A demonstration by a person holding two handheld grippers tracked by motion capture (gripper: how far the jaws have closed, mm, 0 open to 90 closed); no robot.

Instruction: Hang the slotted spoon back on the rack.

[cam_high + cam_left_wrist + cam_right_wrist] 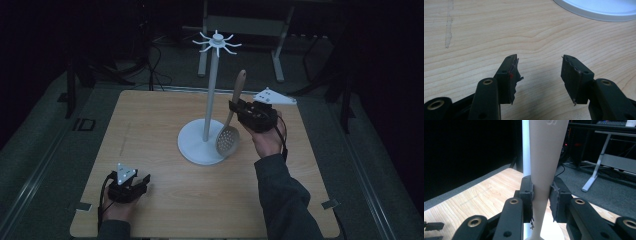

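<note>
Right gripper (234, 111) pinching one wooden slotted spoon (229, 135) beside one white rack (209, 135). Left gripper (539, 72) spread, resting near-left on table (150, 125).

A beige slotted spoon (230, 125) stands nearly upright, bowl down, just beside the white rack's pole (210, 95).

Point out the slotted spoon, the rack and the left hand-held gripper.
slotted spoon (228, 139): high view, perforated bowl.
rack (210, 85): high view, upright pole.
left hand-held gripper (539, 75): left gripper view, midway between its open jaws.
</note>
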